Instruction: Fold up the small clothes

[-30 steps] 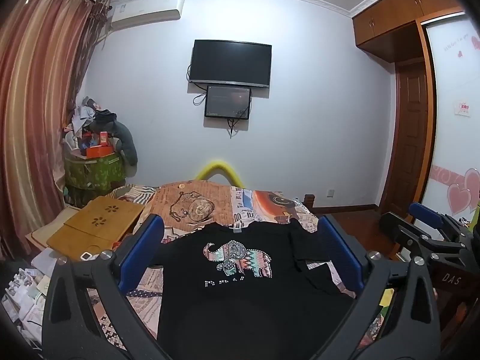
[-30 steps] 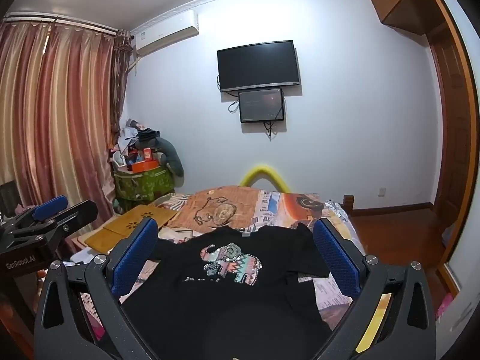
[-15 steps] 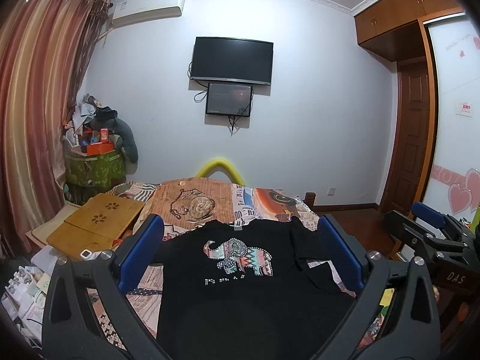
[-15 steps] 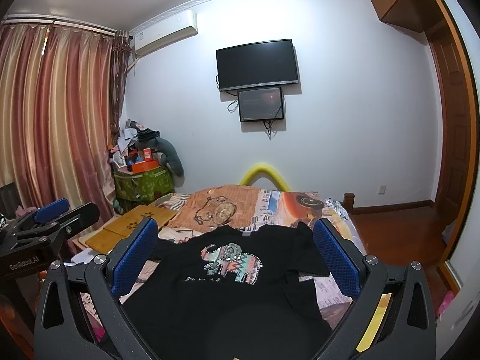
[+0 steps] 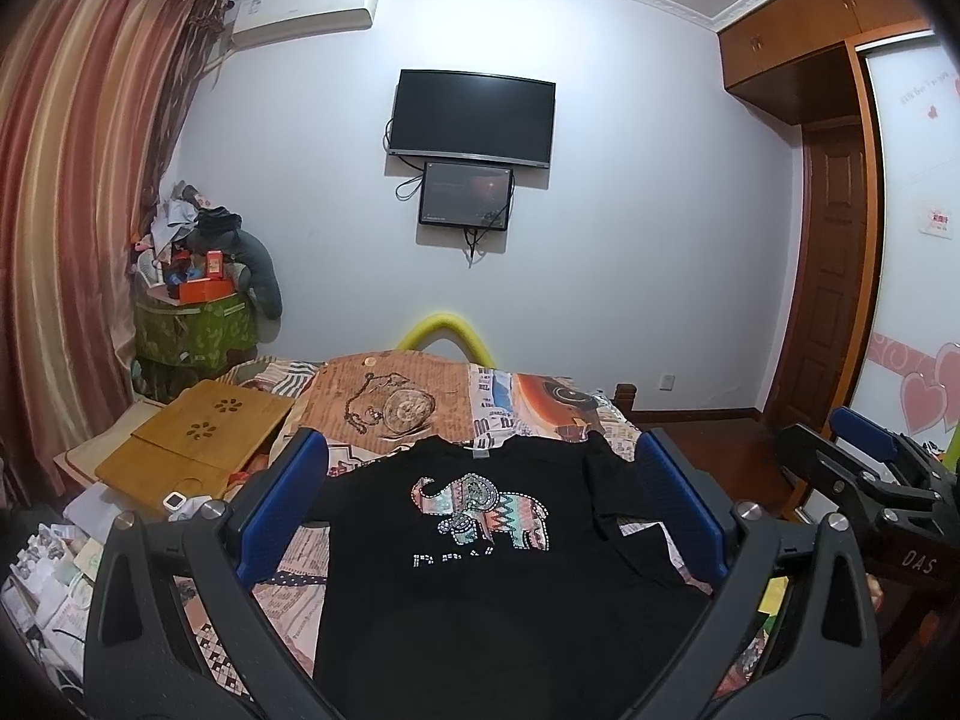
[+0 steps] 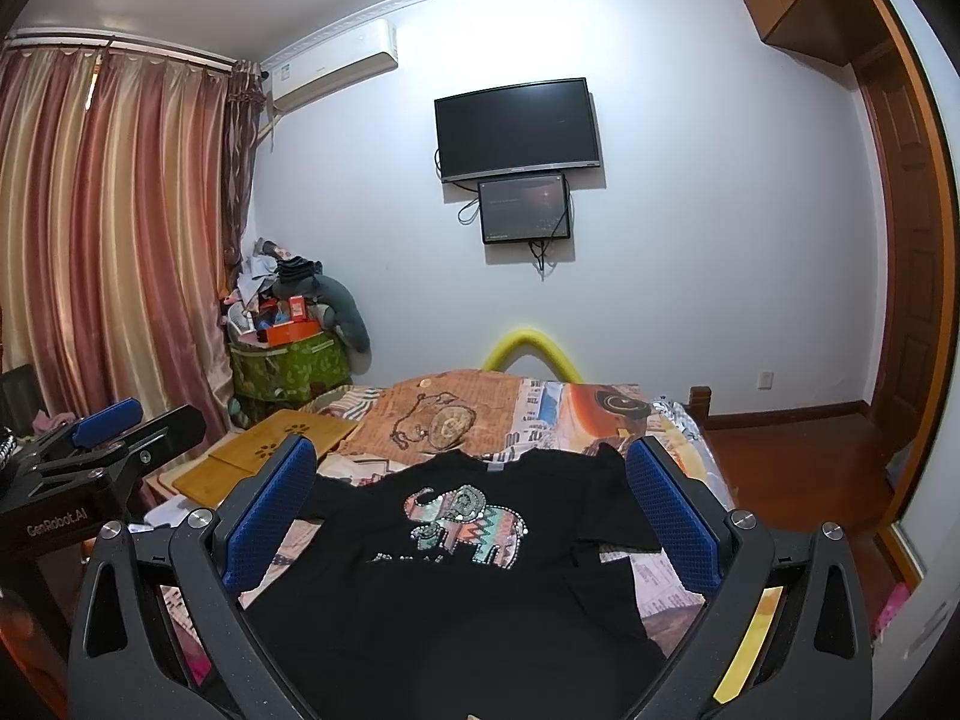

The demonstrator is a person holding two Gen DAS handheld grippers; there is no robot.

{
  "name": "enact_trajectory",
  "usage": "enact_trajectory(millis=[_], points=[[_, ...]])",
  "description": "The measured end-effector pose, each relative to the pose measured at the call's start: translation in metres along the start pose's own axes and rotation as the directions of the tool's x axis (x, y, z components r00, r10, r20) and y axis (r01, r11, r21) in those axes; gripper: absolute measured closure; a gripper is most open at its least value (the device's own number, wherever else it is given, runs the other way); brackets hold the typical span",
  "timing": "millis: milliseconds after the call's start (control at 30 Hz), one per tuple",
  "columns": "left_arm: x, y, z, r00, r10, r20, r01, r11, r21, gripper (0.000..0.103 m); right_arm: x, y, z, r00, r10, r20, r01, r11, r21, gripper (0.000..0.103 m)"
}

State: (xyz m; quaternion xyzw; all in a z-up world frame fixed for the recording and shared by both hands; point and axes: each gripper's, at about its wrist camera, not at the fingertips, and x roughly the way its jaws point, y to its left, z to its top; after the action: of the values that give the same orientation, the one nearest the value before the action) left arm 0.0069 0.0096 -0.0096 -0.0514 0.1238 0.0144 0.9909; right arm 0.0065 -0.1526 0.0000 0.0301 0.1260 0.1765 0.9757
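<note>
Black T-shirt [image 5: 480, 570] is spread flat on the bed [image 5: 420, 396], collar toward 12 o'clock. Left tongs [image 5: 480, 510] and right tongs [image 6: 471, 504] are held wide apart above it, nothing gripped.

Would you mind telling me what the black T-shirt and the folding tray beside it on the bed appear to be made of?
The black T-shirt looks like soft matte knit fabric, likely cotton: it drapes limply, and its elephant print glints like studs. The folding tray looks like light bamboo or wood, smooth, with cut-out flower holes.
</note>
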Motion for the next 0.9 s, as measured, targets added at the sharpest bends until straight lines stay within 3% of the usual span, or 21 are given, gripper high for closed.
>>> enact_trajectory(millis=[900], points=[[0.0029, 0.0029, -0.0029, 1.000, 0.007, -0.007, -0.006, 1.000, 0.000, 0.000, 0.0012, -0.0007, -0.0004, 1.000, 0.001, -0.006, -0.001, 1.000, 0.003, 0.000]])
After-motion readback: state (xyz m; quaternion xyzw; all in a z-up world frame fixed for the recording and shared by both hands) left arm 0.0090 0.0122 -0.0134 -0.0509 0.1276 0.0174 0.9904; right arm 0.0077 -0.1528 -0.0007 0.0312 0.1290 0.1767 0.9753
